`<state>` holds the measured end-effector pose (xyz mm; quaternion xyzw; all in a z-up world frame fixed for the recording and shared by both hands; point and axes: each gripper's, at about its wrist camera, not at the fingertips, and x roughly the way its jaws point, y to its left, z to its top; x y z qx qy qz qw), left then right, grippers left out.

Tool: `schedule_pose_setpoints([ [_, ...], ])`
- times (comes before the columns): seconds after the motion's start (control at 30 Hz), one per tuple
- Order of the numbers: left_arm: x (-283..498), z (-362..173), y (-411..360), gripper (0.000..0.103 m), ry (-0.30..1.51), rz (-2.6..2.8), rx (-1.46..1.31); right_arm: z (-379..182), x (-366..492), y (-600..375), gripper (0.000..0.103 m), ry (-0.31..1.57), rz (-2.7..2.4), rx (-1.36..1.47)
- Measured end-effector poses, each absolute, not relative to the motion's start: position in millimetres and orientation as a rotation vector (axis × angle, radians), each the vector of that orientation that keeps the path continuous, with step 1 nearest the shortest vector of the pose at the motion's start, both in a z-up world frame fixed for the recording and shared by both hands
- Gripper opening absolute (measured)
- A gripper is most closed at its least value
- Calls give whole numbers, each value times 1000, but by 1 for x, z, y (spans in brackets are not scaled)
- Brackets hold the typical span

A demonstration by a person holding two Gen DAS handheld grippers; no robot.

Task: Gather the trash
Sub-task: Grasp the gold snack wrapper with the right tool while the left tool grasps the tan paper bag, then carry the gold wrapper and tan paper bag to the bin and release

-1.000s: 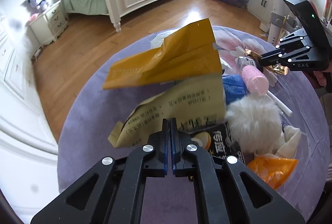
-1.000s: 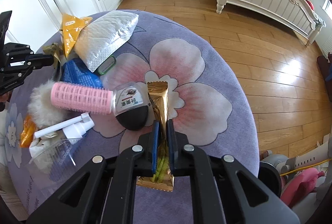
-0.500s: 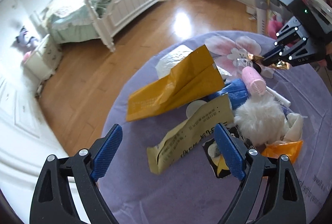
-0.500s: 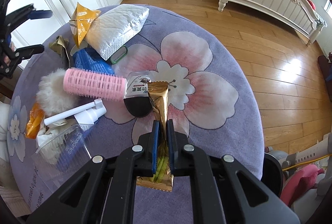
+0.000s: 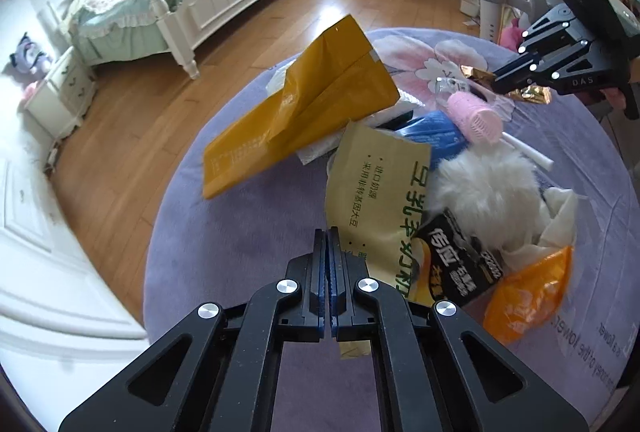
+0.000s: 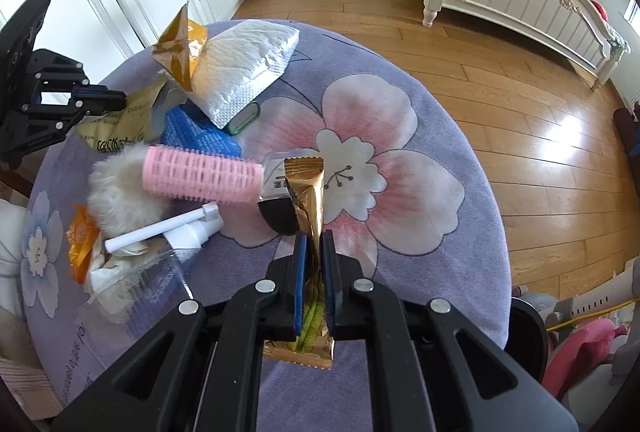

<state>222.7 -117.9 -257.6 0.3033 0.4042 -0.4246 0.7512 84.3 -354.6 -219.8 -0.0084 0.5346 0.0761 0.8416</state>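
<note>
Since half a second ago the left tongs (image 5: 330, 272) have gone from spread wide to clamped on the tan packet (image 5: 380, 200) at the tabletop (image 6: 460, 136) edge; a thin pinch could slip. Right tongs (image 6: 314, 272) grip the gold wrapper (image 6: 308, 192), which may snag the pink roller (image 6: 202, 176).

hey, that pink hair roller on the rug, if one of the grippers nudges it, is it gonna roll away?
Probably, a little. The pink hair roller is a cylinder lying on its side, so a sideways push should set it rolling. Its bristly surface and the white fluffy ball touching it would likely stop it soon. It looks hollow and meshed, so probably very light.
</note>
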Motion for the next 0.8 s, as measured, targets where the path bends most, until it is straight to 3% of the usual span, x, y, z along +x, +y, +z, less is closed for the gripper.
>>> schedule_pose_setpoints([
  [0.37,173,-191,-117,2,772,-885,611,-192,49,-360,8,1072,150,-9],
  [0.8,105,-173,-269,2,688,-1056,587,-177,-33,-443,8,1023,-74,18],
])
